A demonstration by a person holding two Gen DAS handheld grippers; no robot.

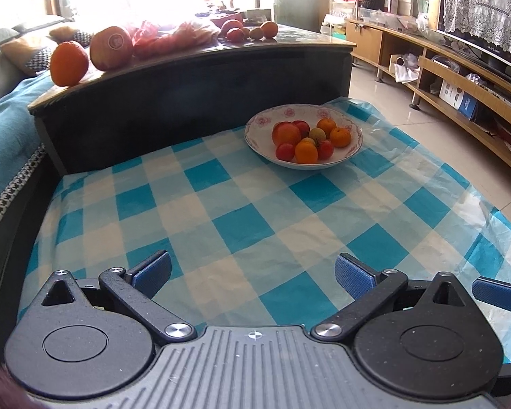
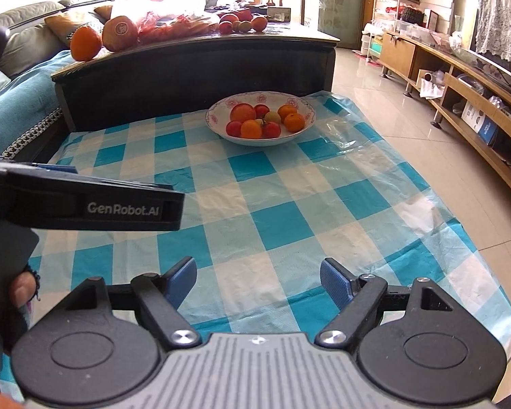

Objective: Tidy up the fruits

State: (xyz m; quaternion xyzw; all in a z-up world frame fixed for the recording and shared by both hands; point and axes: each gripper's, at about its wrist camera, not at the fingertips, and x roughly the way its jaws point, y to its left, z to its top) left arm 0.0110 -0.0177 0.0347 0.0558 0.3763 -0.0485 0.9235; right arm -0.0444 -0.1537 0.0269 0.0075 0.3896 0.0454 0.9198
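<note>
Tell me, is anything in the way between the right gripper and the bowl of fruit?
No. Only bare checked cloth lies between the open right gripper and the bowl. The left gripper sits off to the side, not across that path.

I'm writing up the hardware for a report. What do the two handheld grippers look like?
Both look identical. The left gripper and right gripper each have a black body with two round discs, silver pivot screws, black linkage arms, a ribbed grey centre plate and textured blue pads on the jaws. Seen from the right wrist view, the left gripper's black side carries white "GenRobot.AI" lettering.
</note>
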